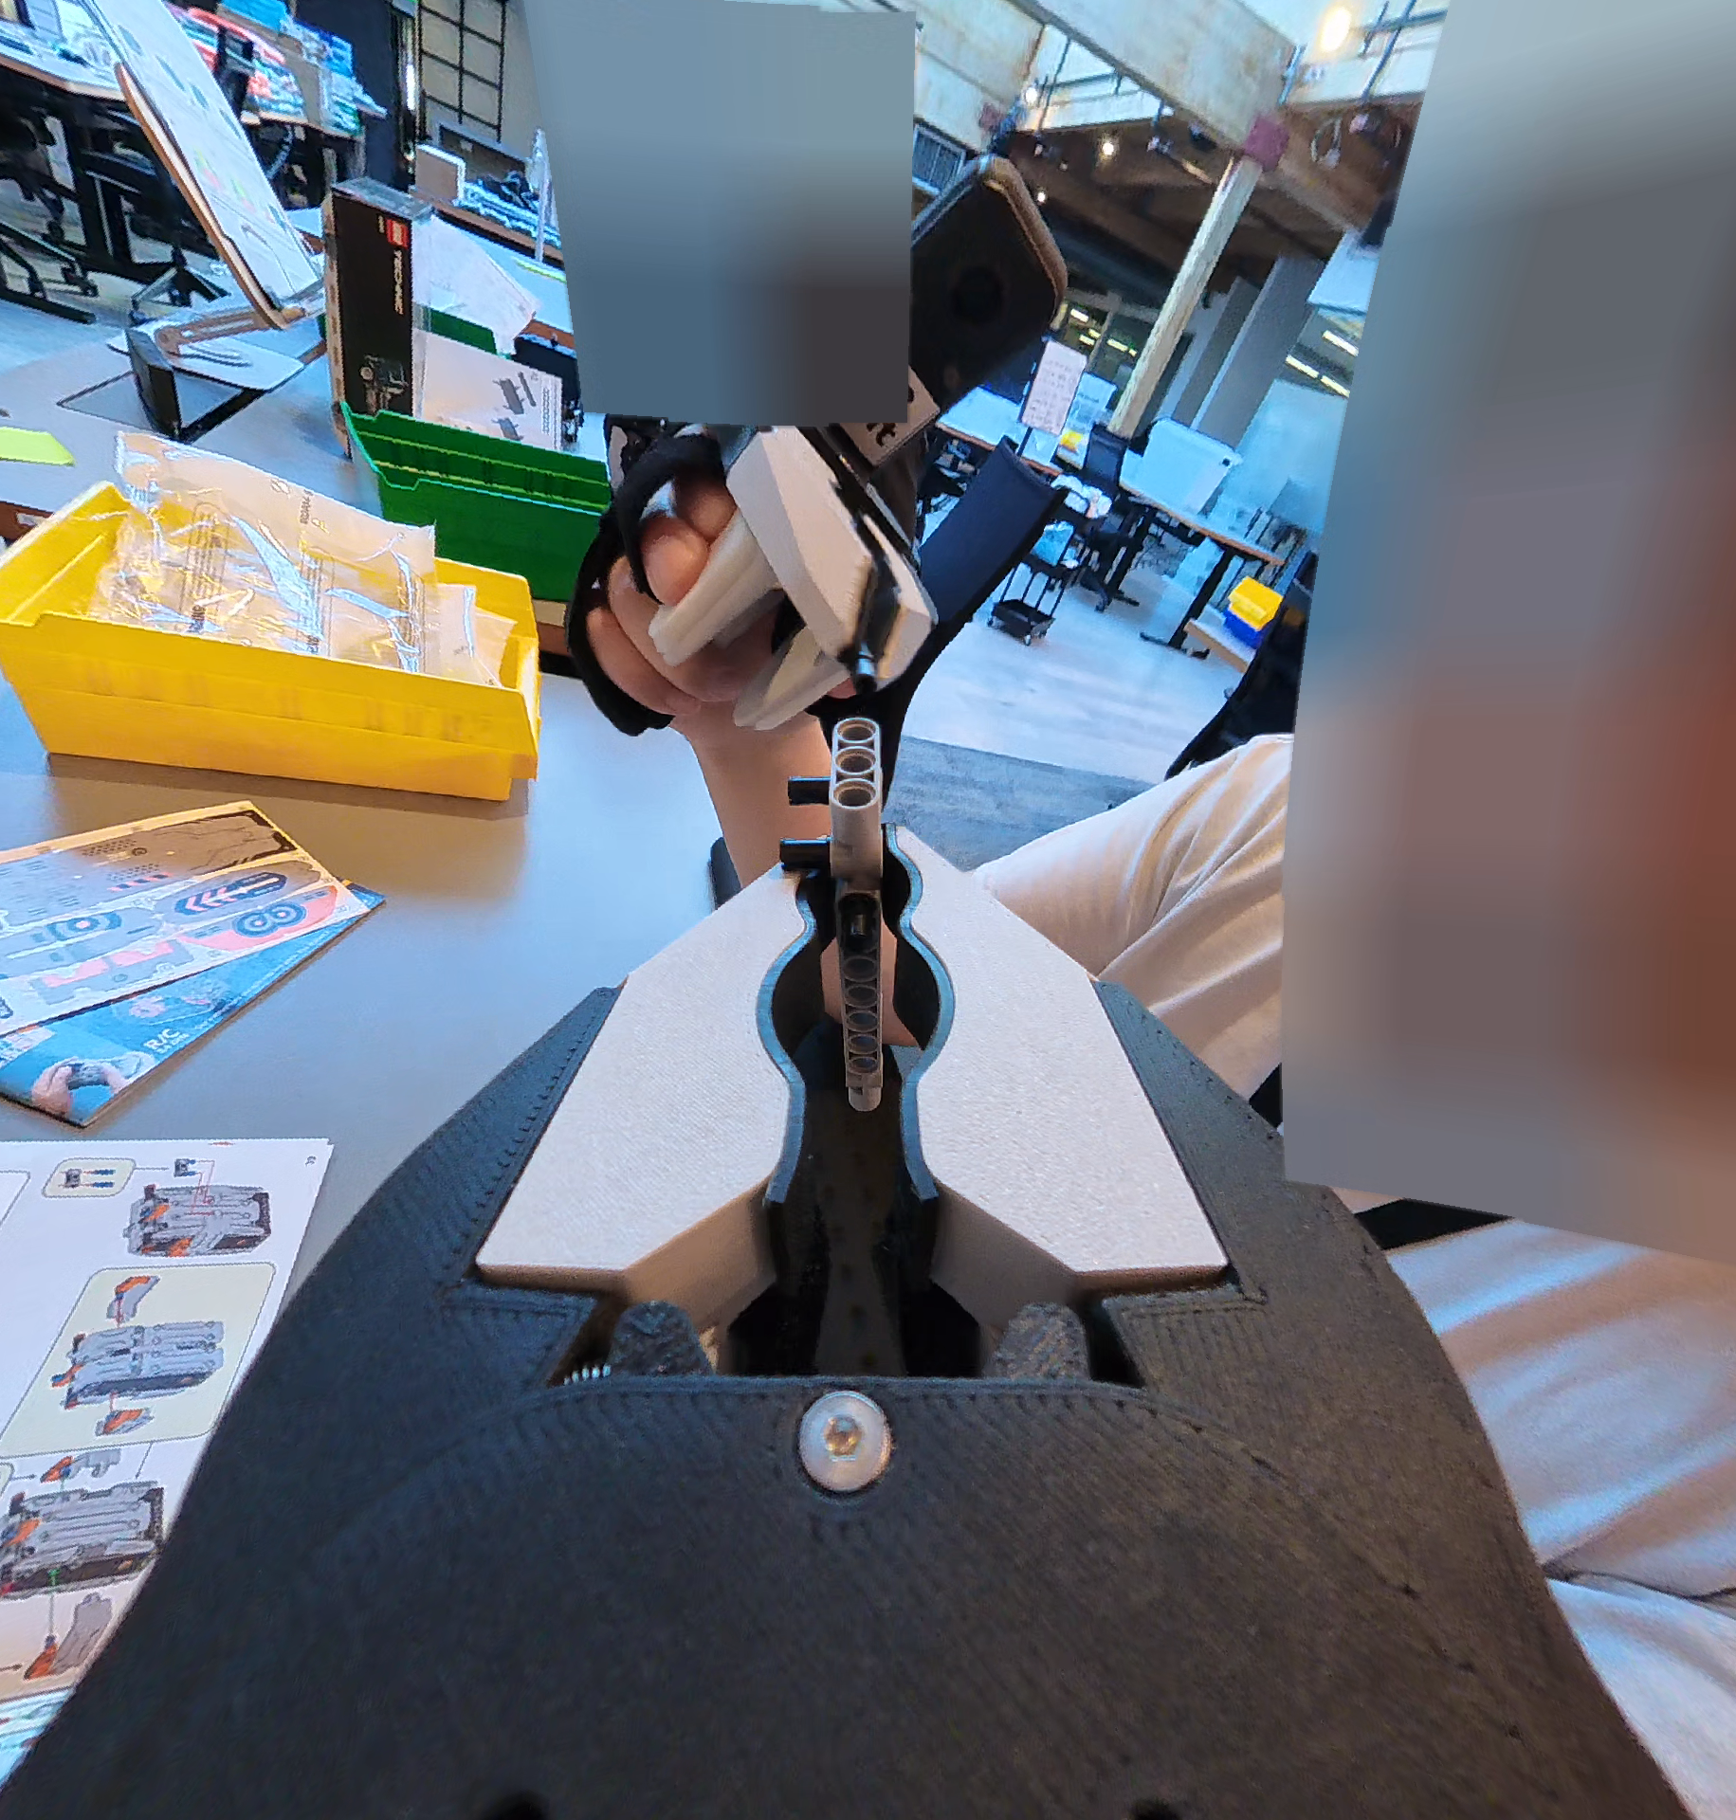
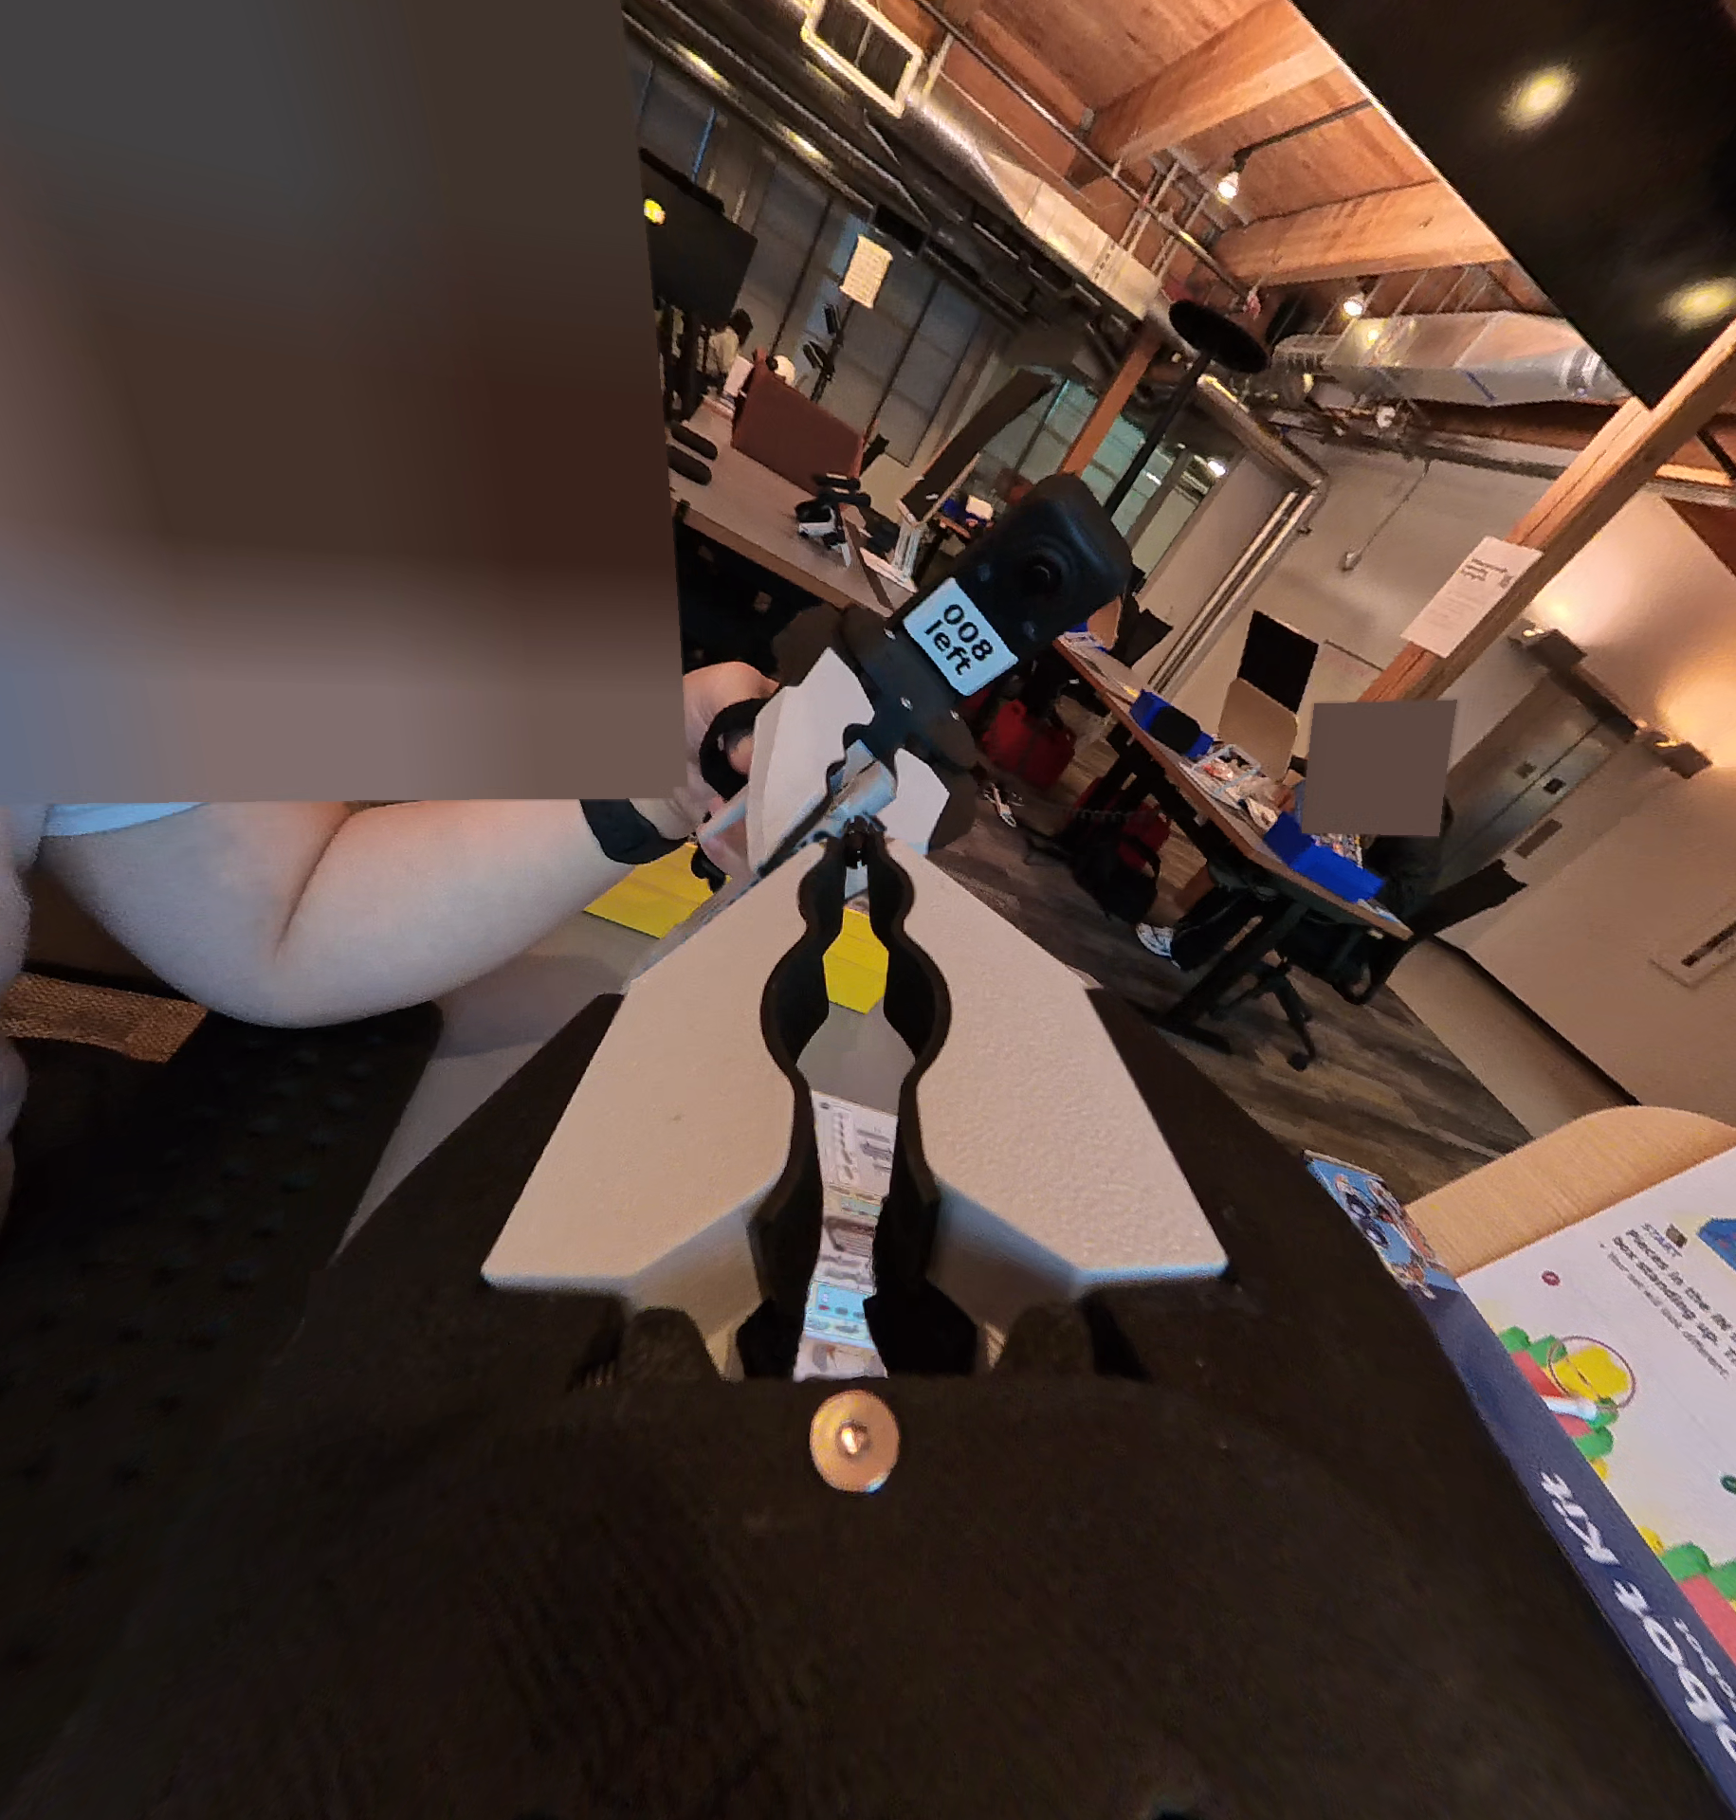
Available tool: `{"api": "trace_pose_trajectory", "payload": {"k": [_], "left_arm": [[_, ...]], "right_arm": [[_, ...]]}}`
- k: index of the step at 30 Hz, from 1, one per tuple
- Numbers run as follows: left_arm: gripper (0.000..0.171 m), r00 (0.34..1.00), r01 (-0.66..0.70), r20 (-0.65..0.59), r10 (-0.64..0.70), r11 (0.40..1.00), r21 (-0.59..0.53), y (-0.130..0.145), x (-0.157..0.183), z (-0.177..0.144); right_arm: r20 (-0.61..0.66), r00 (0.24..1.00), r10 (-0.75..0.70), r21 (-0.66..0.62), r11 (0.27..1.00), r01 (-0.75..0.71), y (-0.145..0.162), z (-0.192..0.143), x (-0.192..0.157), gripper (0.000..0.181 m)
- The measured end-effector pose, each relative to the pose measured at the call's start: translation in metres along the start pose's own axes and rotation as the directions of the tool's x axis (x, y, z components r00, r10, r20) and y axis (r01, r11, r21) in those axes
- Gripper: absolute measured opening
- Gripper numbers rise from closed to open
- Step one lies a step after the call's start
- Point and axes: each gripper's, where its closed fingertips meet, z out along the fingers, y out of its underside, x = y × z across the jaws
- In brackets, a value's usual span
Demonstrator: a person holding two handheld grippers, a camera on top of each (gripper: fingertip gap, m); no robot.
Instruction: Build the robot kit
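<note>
Centre of left wrist view: left gripper [image 1: 859,877] with fingers clamped on an upright grey holed beam [image 1: 856,817], above the table [image 1: 509,886]. Right gripper [image 2: 859,852] just at beam's top, fingers together; anything pinched, impossible to tell.

You can read print on a white label [image 2: 957,638] under the black camera [image 2: 1041,571], a black box [image 1: 371,295] behind the green bin [image 1: 489,492], a blue booklet [image 1: 154,1044], and a dark-edged white box [image 2: 1632,1379]. The paper sign [image 2: 1469,596] on the post is too small.
</note>
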Motion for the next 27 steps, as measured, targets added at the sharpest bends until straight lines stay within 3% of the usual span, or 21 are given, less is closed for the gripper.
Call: {"api": "trace_pose_trajectory", "payload": {"k": [27], "left_arm": [[0.005,0.999,-0.012,-0.053,0.011,1.0,-0.015,0.001,0.012,0.007]], "right_arm": [[0.11,0.994,0.027,-0.012,1.0,-0.025,0.004,0.014,-0.019,0.003]]}}
